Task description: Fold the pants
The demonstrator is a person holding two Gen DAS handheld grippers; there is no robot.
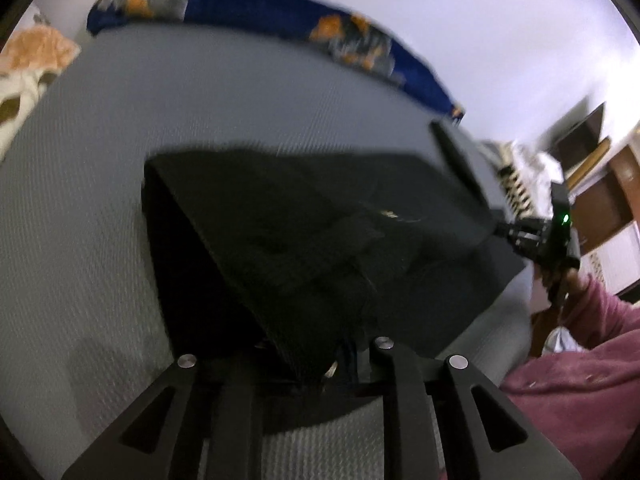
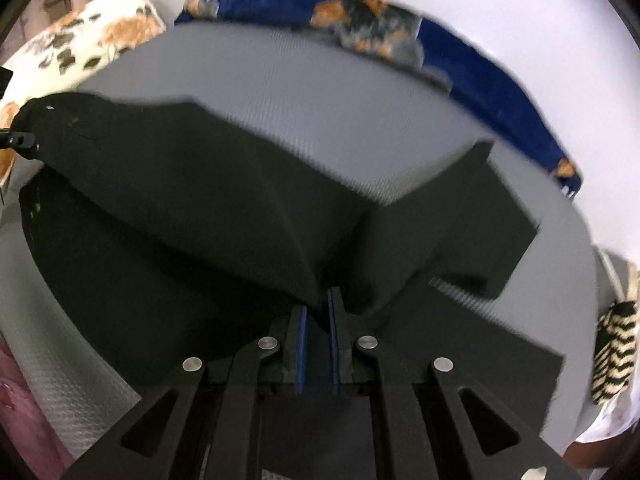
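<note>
The black pants (image 2: 192, 216) lie across the grey mattress (image 1: 248, 92), part flat and part raised off it, and both grippers work the same raised layer from opposite ends. The right gripper (image 2: 319, 312) pinches a gathered edge of the cloth between its blue-lined fingers (image 2: 303, 344), the fabric bunching up out of the narrow gap and draping away to either side. The left gripper (image 1: 316, 364) sits at the near edge of the pants in its own view, with cloth running down into the space between its jaws; the fabric covers the fingertips, so I cannot tell whether the pads press on it or have let go. Judging from the lifted sheet stretched between the two ends, the step in hand looks like carrying one half of the pants over the other. The next move would call for keeping both ends level, so the upper layer lands square on the lower one, and then setting it down before the grip comes off. A blue patterned blanket (image 1: 280, 16) lies along the far side of the mattress, well apart from the work.
</note>
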